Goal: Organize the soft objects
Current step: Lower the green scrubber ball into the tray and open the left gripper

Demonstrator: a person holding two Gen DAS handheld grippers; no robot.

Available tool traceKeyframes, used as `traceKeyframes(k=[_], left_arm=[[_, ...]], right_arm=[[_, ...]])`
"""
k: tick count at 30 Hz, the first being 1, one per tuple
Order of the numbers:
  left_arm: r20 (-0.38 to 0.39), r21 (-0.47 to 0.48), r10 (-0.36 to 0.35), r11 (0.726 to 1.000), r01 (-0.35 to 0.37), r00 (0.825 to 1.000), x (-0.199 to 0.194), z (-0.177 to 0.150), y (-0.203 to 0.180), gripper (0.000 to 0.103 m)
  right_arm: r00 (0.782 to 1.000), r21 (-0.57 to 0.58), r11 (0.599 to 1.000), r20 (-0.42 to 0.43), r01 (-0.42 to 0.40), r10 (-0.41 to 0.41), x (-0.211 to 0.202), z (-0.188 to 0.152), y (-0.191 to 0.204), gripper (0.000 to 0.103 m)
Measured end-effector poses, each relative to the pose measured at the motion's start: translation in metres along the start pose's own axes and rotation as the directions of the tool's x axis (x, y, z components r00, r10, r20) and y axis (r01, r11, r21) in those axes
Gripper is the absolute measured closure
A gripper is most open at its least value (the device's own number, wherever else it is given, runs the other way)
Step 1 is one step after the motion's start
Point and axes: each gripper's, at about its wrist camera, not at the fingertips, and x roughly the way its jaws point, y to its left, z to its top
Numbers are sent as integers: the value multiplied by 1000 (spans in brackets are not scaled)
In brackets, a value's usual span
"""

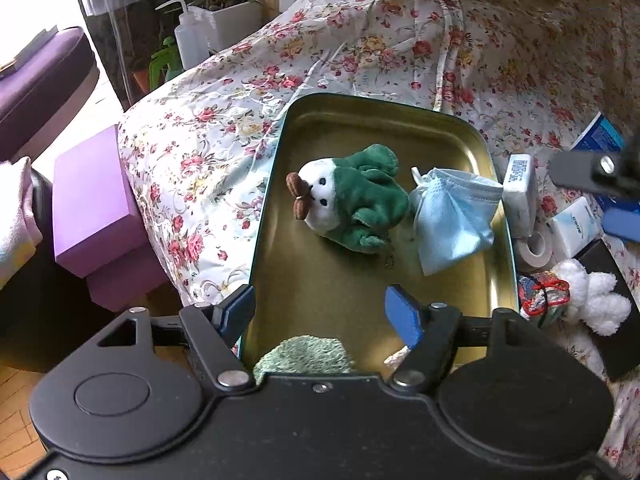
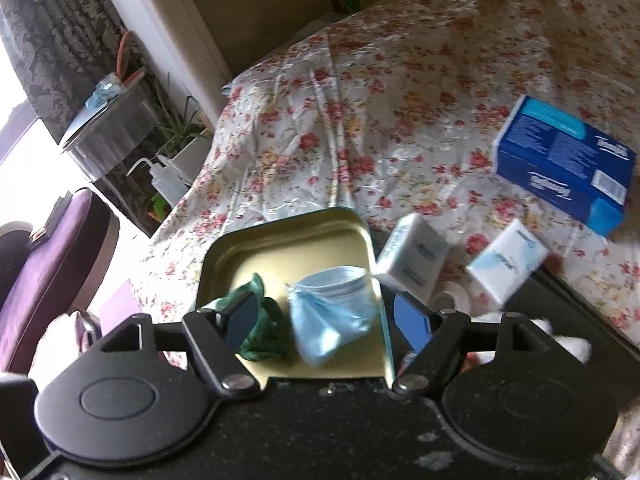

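Tilting steeply down over the near end of the gold tin tray (image 1: 472, 140), the left gripper (image 1: 324, 316) hangs with its blue pads apart and nothing between them, a green towel (image 1: 304, 354) lying just below. Inside the tray a green-and-white plush toy (image 1: 352, 196) rests left of a crumpled blue face mask (image 1: 452, 216). Angled down from the near right, the right gripper (image 2: 328, 324) stands released above the mask, gripping nothing.

right gripper (image 2: 326, 322): parted, empty | face mask (image 2: 334, 312) and green plush (image 2: 262, 332) in tin tray (image 2: 280, 240)
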Motion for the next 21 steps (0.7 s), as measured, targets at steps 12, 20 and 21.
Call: traceKeyframes(k=[12, 20, 21], left_arm=[[43, 80, -54, 996, 50, 998, -10, -7, -20, 36], [83, 205, -78, 977, 60, 993, -21, -20, -50, 35], [82, 213, -81, 975, 62, 993, -22, -21, -53, 35]], right_arm=[[993, 98, 989, 13, 114, -116, -41, -44, -86, 26], [976, 168, 963, 8, 211, -216, -68, -87, -147, 26], [974, 170, 960, 6, 224, -228, -70, -94, -153, 26]])
